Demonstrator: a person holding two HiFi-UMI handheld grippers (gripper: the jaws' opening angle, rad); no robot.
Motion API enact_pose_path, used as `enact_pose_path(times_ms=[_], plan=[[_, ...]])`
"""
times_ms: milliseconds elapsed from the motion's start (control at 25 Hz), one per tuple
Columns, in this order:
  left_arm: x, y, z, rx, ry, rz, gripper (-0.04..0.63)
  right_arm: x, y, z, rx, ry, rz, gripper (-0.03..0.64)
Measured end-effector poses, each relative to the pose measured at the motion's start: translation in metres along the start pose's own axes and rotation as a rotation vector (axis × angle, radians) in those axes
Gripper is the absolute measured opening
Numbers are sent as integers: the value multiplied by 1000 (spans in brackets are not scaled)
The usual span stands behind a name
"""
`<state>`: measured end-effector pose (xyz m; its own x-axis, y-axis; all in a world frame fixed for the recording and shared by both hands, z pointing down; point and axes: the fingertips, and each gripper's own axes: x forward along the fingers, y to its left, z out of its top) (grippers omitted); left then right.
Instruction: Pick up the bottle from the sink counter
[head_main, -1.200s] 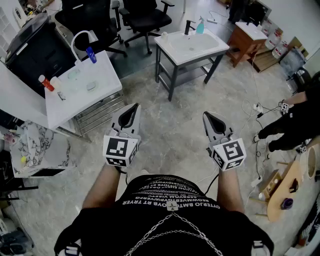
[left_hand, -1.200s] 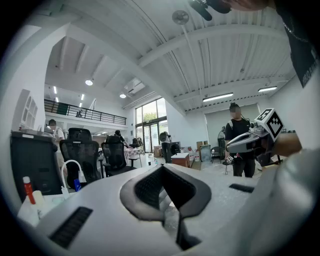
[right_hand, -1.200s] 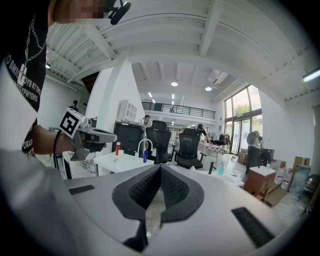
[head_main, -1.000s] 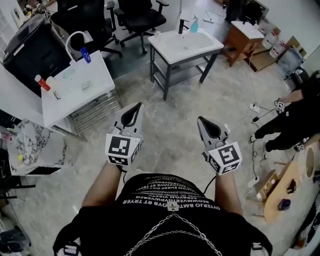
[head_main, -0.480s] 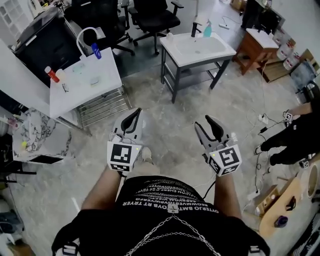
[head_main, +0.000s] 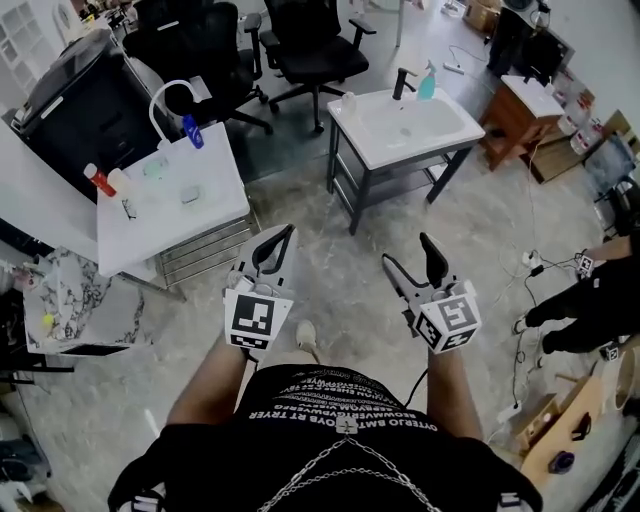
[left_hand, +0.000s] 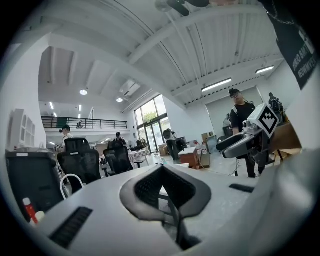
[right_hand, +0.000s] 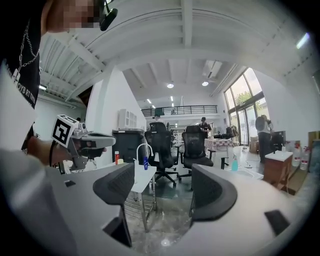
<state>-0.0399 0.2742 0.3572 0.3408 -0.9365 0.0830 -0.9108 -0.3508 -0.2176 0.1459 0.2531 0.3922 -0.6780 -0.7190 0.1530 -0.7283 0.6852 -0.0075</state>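
A teal spray bottle (head_main: 427, 82) stands by the black tap at the back of the white sink counter (head_main: 452, 128), far ahead of both grippers; it also shows as the teal bottle (right_hand: 234, 163). A blue bottle (head_main: 192, 131) and a red-capped bottle (head_main: 97, 180) stand on a second white counter (head_main: 205, 215) at the left. My left gripper (head_main: 281, 236) is shut and empty over the floor. My right gripper (head_main: 407, 252) is beside it, its jaws opening wide with nothing between them. In the right gripper view the right gripper (right_hand: 162, 187) frames only the floor.
Black office chairs (head_main: 310, 40) stand behind both counters. A black cabinet (head_main: 70, 100) is at the far left and a wooden cabinet (head_main: 520, 110) at the far right. A person (head_main: 590, 295) crouches at the right near cables on the marble floor.
The right gripper's jaws have spread from shut to wide apart. The left gripper stays shut. The view has shifted so both counters sit a little further right and lower.
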Motion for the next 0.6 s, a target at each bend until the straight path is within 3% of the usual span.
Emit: enact_pose_path(times_ms=[280, 600], plan=[[58, 77, -22, -28, 30, -4, 5, 84, -17, 16, -22, 3, -13, 331], [102, 128, -31, -40, 12, -41, 5, 155, -22, 37, -62, 12, -5, 331]])
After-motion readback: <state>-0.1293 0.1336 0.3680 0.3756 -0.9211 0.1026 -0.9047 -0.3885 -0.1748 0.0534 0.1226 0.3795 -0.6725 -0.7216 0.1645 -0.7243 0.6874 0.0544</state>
